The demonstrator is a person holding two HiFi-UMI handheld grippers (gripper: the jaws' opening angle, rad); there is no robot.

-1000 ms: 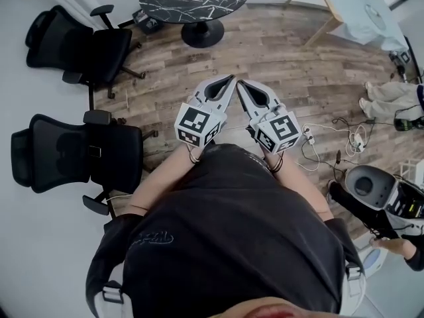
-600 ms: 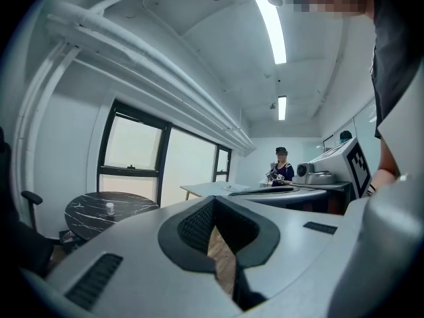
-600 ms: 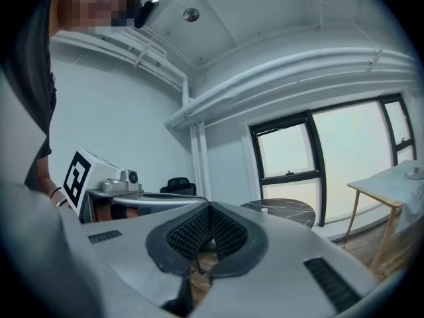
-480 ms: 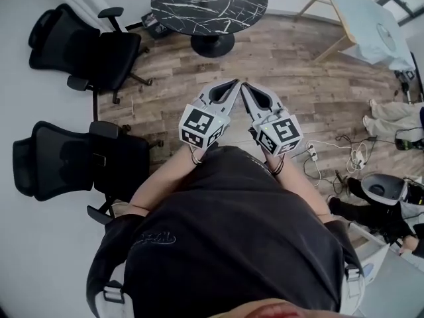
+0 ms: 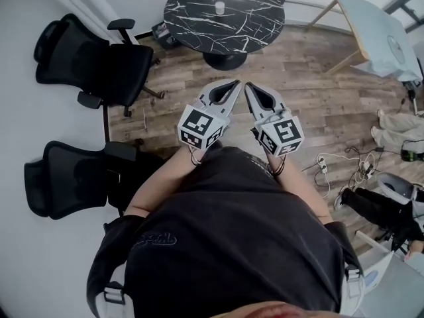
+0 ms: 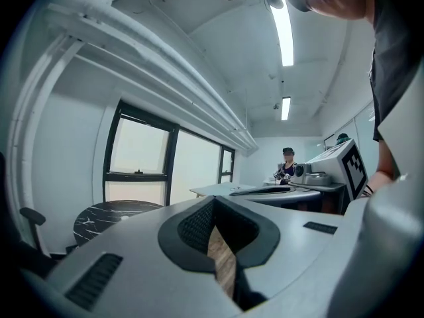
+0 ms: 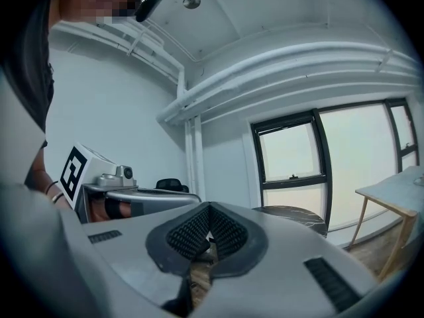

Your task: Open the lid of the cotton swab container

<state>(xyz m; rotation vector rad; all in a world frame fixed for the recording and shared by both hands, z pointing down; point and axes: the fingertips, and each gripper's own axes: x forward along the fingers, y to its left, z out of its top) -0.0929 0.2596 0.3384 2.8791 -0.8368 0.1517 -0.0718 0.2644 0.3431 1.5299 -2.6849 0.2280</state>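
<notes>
No word, number or brand can be read anywhere. The left cube [image 5: 201,126], on the left gripper [image 5: 230,85], and the right cube [image 5: 283,133], on the right gripper [image 5: 250,87], carry only black-and-white square marker patterns, not letters. A pale script print [image 5: 154,240] sits near the left side of the person's dark shirt [image 5: 232,230], too small and warped to make out.

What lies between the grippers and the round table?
In the head view, only bare wooden floor separates the left gripper and right gripper from the table.
</notes>
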